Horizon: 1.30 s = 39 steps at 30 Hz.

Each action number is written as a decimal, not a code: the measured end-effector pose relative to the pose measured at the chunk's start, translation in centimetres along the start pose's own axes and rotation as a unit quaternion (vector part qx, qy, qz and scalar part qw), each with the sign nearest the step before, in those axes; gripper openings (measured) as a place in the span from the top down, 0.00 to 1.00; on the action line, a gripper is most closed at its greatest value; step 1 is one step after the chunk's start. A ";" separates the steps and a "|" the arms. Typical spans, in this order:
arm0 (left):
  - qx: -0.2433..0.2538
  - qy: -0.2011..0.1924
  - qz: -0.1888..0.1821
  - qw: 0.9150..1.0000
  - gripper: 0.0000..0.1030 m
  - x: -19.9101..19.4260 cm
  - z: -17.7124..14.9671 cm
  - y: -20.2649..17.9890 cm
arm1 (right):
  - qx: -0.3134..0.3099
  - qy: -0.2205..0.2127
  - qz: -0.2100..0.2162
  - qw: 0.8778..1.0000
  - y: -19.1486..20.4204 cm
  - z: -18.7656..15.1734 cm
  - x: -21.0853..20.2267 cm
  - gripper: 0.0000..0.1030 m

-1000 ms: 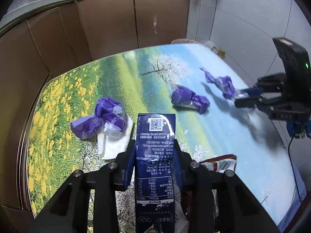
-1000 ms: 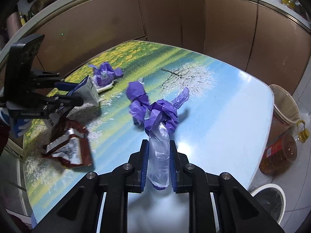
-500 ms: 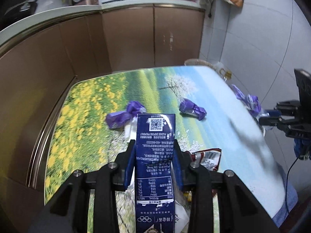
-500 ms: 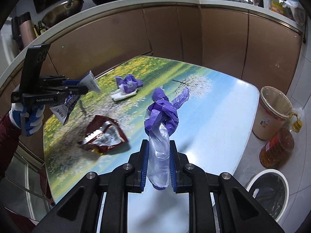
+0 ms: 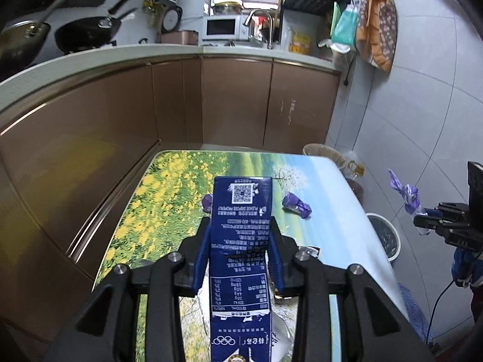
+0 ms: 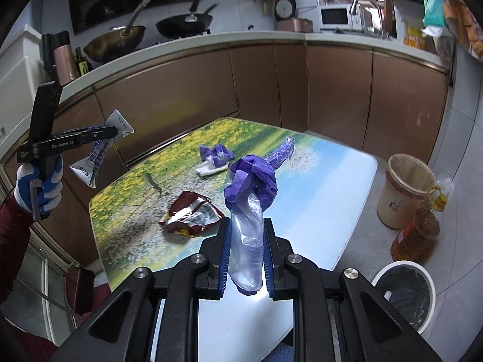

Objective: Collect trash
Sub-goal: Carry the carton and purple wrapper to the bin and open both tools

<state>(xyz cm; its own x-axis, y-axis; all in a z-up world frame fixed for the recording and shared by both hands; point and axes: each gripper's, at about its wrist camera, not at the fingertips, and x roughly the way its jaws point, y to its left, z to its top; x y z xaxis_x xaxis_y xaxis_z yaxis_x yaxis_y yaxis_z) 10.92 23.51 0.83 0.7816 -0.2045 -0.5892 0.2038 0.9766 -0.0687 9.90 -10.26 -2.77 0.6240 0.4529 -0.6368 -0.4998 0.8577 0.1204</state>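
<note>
Right wrist view: a table (image 6: 347, 187) with a printed meadow-and-sky top sits below brown kitchen cabinets (image 6: 332, 96), with both hand-held grippers raised above it. The right gripper (image 6: 246, 253) is clamped on a crumpled purple-and-clear plastic bag (image 6: 250, 199), which stands up from between its blue pads over the table's near edge. At far left, a hand in a blue-and-white glove (image 6: 39, 187), with a dark red sleeve below it, holds the left gripper (image 6: 111, 132) level in the air beyond the table's left side, its fingers closed on a flattened blue milk carton (image 6: 96, 154) that hangs below them.

On the floor to the right stand a white bin lined with a dark bag (image 6: 404, 289), with only a small pale scrap visible inside, a tan basket (image 6: 404, 187) whose contents cannot be made out, and an amber oil bottle (image 6: 419, 229) between them.

Three pieces of trash lie on the table: a torn red snack wrapper (image 6: 193, 214) near the middle, and a purple wrapper on a white tissue (image 6: 214, 160) farther back.

Left wrist view: the carton (image 5: 240, 241) fills the centre, pinched between the left gripper's (image 5: 240, 253) blue pads, and another small purple wrapper (image 5: 295, 205) lies on the tabletop beyond it. The right gripper (image 5: 422, 220) appears at the right edge, off the table's side above the white bin (image 5: 389, 241).
</note>
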 end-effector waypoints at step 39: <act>0.084 0.052 -0.164 0.982 0.68 8.7 3.7 -24.8 | 0.167 -0.046 -0.112 0.979 -14.8 -9.8 -8.2 0.81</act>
<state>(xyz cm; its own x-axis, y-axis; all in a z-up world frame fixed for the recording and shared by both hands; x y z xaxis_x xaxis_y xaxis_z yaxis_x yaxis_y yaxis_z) 14.90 -2.72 0.36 0.5958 -0.4893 -0.6369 0.5355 0.8330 -0.1390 6.27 -29.11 -6.79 0.7548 0.2521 -0.6056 -0.1309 0.9625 0.2375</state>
